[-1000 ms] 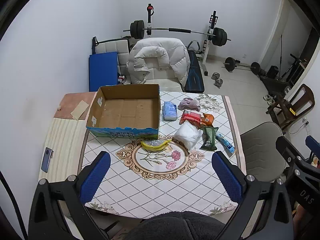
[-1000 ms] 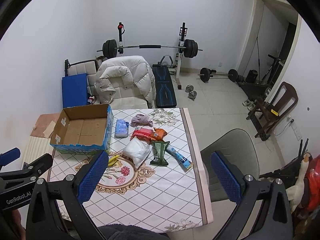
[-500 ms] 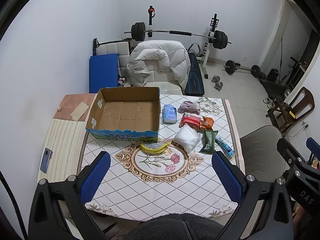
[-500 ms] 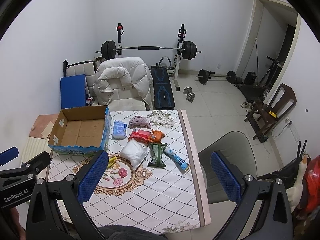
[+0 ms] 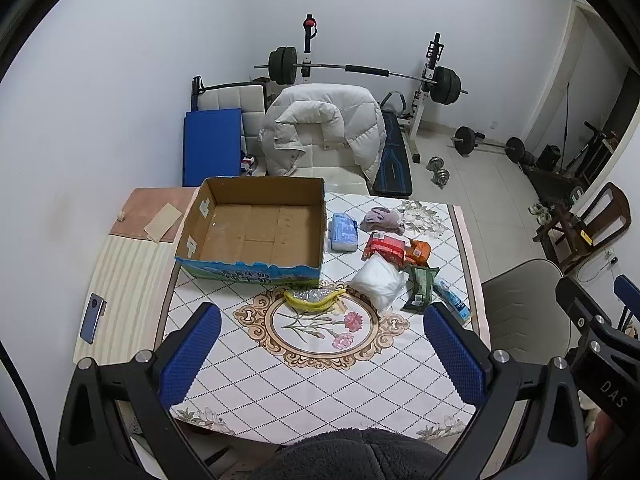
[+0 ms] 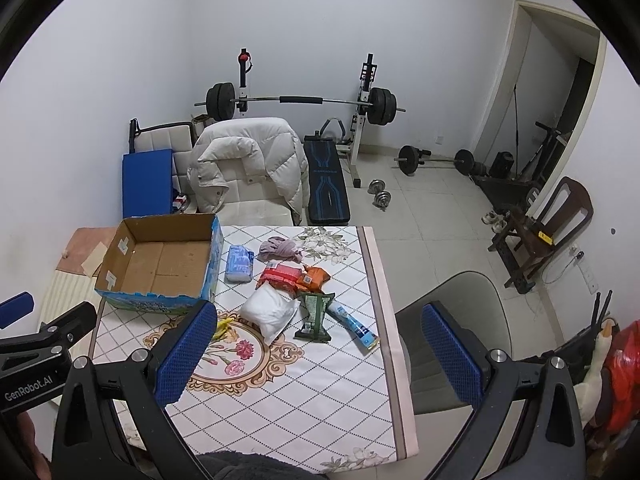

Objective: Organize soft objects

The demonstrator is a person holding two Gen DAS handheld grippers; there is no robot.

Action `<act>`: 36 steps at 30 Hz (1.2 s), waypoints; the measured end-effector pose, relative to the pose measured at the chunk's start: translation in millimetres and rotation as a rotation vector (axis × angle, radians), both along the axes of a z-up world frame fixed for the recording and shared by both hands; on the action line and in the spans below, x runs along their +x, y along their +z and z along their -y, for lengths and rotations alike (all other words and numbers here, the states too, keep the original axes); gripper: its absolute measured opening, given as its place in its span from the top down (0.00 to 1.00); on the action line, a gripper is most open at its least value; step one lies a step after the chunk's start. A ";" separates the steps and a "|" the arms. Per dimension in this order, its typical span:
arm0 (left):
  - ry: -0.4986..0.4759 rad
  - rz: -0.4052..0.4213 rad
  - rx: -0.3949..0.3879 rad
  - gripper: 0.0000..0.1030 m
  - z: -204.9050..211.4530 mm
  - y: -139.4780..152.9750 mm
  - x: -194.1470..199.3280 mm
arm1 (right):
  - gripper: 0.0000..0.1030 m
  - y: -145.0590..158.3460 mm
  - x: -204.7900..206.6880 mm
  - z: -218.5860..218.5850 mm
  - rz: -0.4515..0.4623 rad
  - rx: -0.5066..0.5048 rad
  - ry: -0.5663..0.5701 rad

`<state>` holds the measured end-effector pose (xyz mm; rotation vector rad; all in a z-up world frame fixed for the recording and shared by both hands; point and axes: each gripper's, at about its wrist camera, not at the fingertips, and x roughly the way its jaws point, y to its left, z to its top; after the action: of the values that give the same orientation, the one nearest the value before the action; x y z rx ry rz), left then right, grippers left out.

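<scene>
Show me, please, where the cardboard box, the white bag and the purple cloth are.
cardboard box [image 5: 256,236]: left wrist view, bare inside floor.
white bag [image 5: 378,280]: left wrist view, middle of bag.
purple cloth [image 6: 280,249]: right wrist view, centre of bundle.

One cardboard box [image 5: 256,232], eight soft items beside it on one table [image 5: 320,380], two chairs nearby.
</scene>
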<state>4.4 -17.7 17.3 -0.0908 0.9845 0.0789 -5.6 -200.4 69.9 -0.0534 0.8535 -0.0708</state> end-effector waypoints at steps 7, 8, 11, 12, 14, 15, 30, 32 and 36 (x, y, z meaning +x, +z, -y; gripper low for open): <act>0.001 0.002 -0.004 0.00 -0.5 -1.0 -2.5 | 0.00 1.3 -0.4 -4.9 -0.003 -0.004 0.010; 0.000 0.003 -0.004 0.00 -0.3 -1.0 -2.7 | 0.00 2.2 -0.9 -5.5 -0.001 -0.006 0.012; -0.002 0.003 -0.003 0.00 -1.0 -1.9 -2.5 | 0.00 1.4 -0.2 -6.7 -0.003 -0.006 0.013; -0.002 0.002 -0.005 0.00 -1.2 -1.9 -2.5 | 0.00 2.1 -1.0 -7.0 -0.005 -0.007 0.014; -0.002 0.000 -0.007 0.00 -1.3 -3.2 -2.6 | 0.00 0.8 -0.4 -8.8 -0.007 -0.005 0.016; -0.003 -0.003 -0.007 0.00 -1.2 -4.8 -2.3 | 0.00 1.2 -1.1 -8.9 -0.010 -0.002 0.018; -0.234 -0.355 -0.031 0.00 59.1 -175.4 172.4 | 0.00 -150.9 130.1 90.1 -0.346 0.110 -0.114; -0.306 -0.424 -0.013 0.00 86.8 -222.7 206.2 | 0.00 -199.0 156.6 104.8 -0.428 0.153 -0.119; -0.426 -0.646 0.048 0.00 130.3 -325.6 253.8 | 0.00 -290.0 190.3 123.5 -0.586 0.222 -0.126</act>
<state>258.2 -148.0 -308.3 0.2025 1.6257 -0.2765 184.7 -323.9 -220.1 0.1984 1.4454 -0.0798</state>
